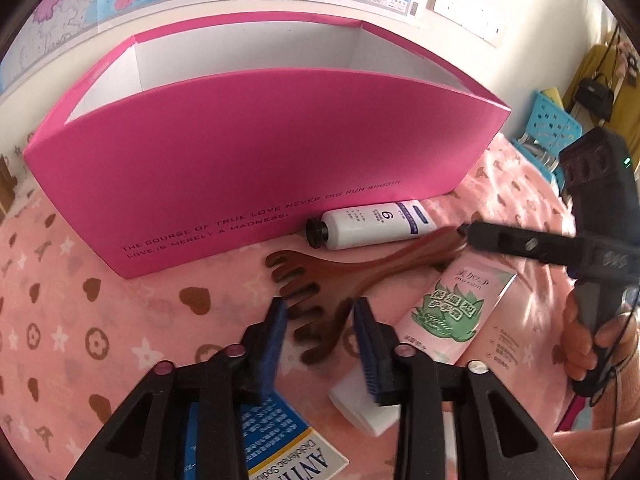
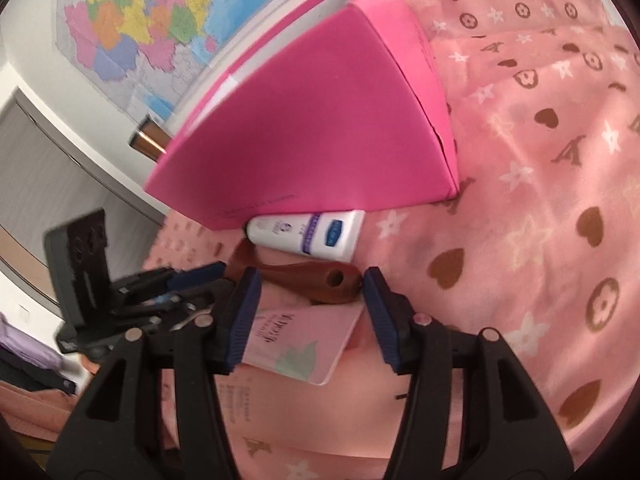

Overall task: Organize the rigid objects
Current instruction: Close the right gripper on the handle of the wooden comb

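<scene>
Lying between the left gripper's spread jaws, the wooden comb touches neither.

Box: pink card, smooth and matt outside, white inside.
Bedspread: soft pink cloth, printed with brown hearts and white flowers.
Comb: brown wood, polished to a slight sheen.
White tube: smooth plastic, slightly glossy, closed by a black ribbed cap.
Pink carton: printed card, smooth.
Medicine packet: printed card, blue and white.
Left gripper: matt black plastic, blue ribbed pads, small metal pins.
Map: printed paper, faintly creased.
</scene>
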`<move>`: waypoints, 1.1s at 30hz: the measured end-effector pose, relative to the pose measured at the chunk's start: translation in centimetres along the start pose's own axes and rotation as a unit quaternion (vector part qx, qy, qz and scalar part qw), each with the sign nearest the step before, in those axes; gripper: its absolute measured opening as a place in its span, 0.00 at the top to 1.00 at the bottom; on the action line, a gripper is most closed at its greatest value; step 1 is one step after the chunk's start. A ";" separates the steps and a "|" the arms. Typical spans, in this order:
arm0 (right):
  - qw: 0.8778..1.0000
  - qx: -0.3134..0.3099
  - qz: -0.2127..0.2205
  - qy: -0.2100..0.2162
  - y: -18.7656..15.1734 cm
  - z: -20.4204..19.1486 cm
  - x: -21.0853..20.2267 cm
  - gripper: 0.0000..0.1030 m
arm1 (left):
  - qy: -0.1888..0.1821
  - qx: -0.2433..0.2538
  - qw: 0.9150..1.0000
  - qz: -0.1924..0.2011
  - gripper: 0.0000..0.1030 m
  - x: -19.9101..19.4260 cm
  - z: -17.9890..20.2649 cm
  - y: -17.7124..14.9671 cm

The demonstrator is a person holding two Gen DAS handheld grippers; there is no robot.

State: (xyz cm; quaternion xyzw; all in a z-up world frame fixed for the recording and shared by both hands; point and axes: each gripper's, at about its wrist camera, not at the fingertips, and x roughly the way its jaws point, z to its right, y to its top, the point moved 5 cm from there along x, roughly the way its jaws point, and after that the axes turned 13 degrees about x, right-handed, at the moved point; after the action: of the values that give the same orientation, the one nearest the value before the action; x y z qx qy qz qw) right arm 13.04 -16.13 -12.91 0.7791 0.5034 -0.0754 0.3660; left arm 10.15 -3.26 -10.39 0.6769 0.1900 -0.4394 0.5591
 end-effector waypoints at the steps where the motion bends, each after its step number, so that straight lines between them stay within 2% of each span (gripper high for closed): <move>1: 1.000 -0.001 0.004 0.022 0.1 -0.4 -0.4 0.46 | 0.004 0.004 1.000 -0.001 0.55 0.0 0.1 0.0; 4: 0.998 -0.021 0.015 0.058 0.1 -2.0 -1.3 0.46 | 0.017 0.022 1.000 -0.007 0.50 0.4 0.6 0.1; 7: 0.996 -0.051 0.013 0.073 0.0 -3.6 -1.2 0.46 | 0.023 0.026 0.999 -0.010 0.50 0.9 0.9 0.5; 10: 0.996 -0.080 0.015 0.026 0.2 -4.2 0.1 0.47 | 0.021 0.018 0.999 -0.016 0.56 1.4 0.8 0.8; 11: 0.997 -0.076 0.008 0.029 0.3 -4.1 0.7 0.51 | 0.023 0.017 1.000 -0.014 0.57 1.5 0.8 0.9; 13: 0.997 -0.077 0.003 0.006 0.4 -3.9 1.6 0.56 | 0.019 0.009 1.000 -0.012 0.59 1.5 0.5 0.9; 16: 0.997 -0.078 -0.007 -0.014 0.1 -3.5 2.5 0.56 | 0.011 -0.003 1.000 -0.010 0.61 1.4 0.2 1.0; 20: 0.997 -0.065 0.024 -0.024 0.3 -2.2 0.4 0.56 | 0.012 -0.004 1.000 -0.008 0.61 1.4 0.1 1.0; 23: 0.996 -0.051 0.045 -0.049 0.6 -0.9 -1.3 0.55 | 0.010 -0.006 1.000 -0.007 0.61 1.3 0.3 0.9; 26: 0.995 -0.031 0.046 -0.078 1.0 0.8 -1.5 0.54 | 0.010 -0.007 1.000 -0.006 0.61 1.2 0.3 0.8; 28: 0.995 -0.030 0.026 -0.090 0.7 1.1 -0.6 0.54 | 0.011 -0.006 1.000 -0.005 0.61 1.3 0.4 0.8; 33: 0.996 -0.053 0.006 -0.070 0.1 -0.3 1.4 0.51 | 0.012 -0.008 1.000 -0.006 0.62 1.3 0.4 0.8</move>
State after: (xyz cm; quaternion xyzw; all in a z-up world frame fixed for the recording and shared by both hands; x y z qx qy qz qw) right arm 13.69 -14.94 -13.32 0.7545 0.4748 -0.1004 0.4419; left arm 11.35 -4.19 -10.97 0.6764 0.2039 -0.4331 0.5597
